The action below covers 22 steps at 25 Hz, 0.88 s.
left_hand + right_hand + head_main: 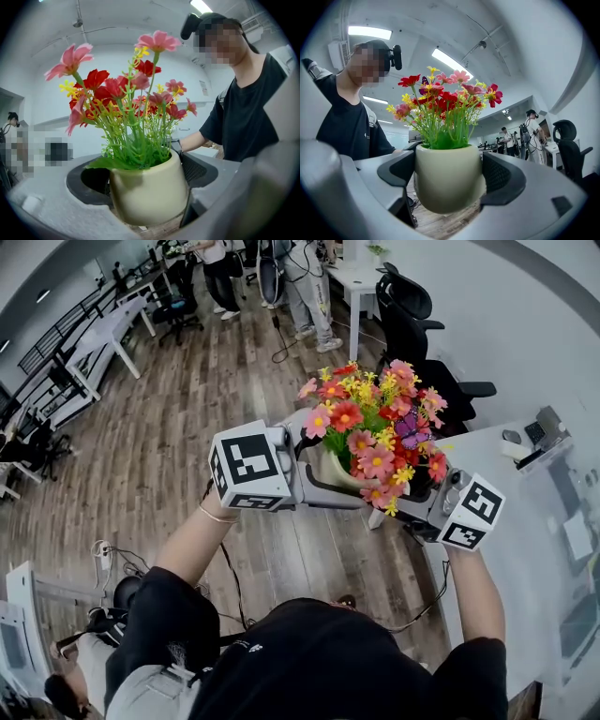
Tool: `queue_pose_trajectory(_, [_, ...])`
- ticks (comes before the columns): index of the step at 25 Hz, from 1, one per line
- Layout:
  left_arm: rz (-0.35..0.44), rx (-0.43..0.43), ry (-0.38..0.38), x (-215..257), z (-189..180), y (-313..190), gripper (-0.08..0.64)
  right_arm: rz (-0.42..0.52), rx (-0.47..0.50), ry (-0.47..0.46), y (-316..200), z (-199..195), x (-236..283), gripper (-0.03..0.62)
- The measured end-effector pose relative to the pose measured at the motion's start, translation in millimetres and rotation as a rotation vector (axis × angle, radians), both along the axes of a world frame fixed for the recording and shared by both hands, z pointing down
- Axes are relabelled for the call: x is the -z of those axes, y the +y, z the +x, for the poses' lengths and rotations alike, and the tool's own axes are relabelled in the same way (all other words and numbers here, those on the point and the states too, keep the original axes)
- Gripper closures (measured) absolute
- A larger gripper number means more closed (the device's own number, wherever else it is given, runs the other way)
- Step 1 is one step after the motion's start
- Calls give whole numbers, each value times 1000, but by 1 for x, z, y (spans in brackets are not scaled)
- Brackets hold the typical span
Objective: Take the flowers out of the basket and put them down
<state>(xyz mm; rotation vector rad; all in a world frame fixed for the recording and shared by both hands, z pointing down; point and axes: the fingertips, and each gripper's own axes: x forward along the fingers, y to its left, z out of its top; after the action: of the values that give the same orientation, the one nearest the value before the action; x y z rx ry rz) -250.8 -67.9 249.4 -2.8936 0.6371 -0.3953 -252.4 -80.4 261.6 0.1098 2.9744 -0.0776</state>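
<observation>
A cream ceramic pot (336,471) of pink, red and yellow artificial flowers (377,424) hangs in the air above the wooden floor, held from two sides. My left gripper (317,471) is shut on the pot's left side, and my right gripper (419,493) is shut on its right side. In the left gripper view the pot (148,193) fills the gap between the dark jaw pads, with the flowers (125,99) rising above it. The right gripper view shows the same pot (448,179) pressed between both pads. No basket is in view.
A white table (511,486) with small devices stands just right of the pot. Black office chairs (412,329) are behind it. Wooden floor (169,456) with cables lies below. Desks (108,329) and standing people (309,287) are far back.
</observation>
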Motion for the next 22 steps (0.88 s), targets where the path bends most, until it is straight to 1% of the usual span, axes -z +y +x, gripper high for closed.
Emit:
queue_pose_trajectory(17, [7,16,4,-10,4,-13,84,5,19,14,-13,3,-10,135])
queue_pose_trajectory(22, [3,-1,7,-15,5,-22,84,-2,3,20,-22,4,-16,135])
